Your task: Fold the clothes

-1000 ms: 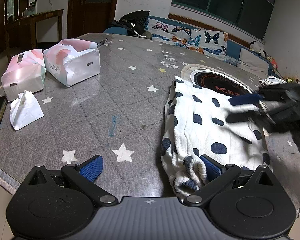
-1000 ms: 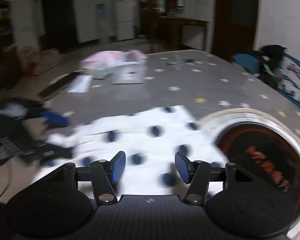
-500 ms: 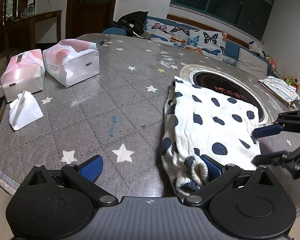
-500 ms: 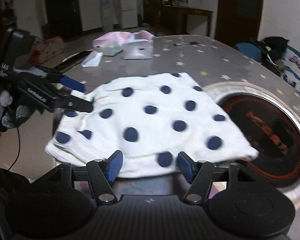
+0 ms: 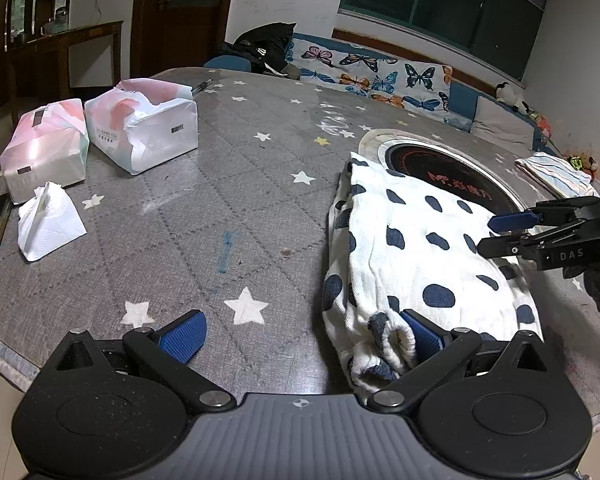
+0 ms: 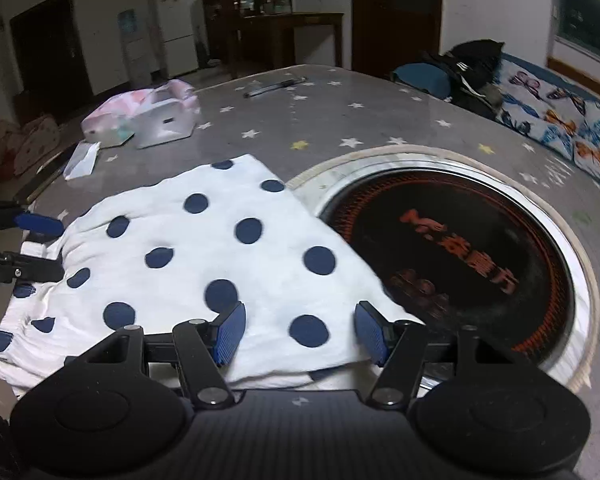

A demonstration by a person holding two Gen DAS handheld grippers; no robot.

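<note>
Polka-dot garment [image 6: 220,264] lies at 12 o'clock of the spread right gripper [image 6: 300,334], long axis 10-to-4; left gripper [image 5: 300,332] gapes too.

Both wrist views sit low and close at opposite edges of the garment [image 5: 420,248] [image 6: 204,256], facing each other across it

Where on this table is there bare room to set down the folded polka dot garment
The widest bare patch lies between the tissue packs and the polka dot garment, on the star-print tablecloth. Another lies beyond the round cooktop, toward the pen. It is crowded where the garment overlaps the cooktop, with both grippers at its edges.
</note>
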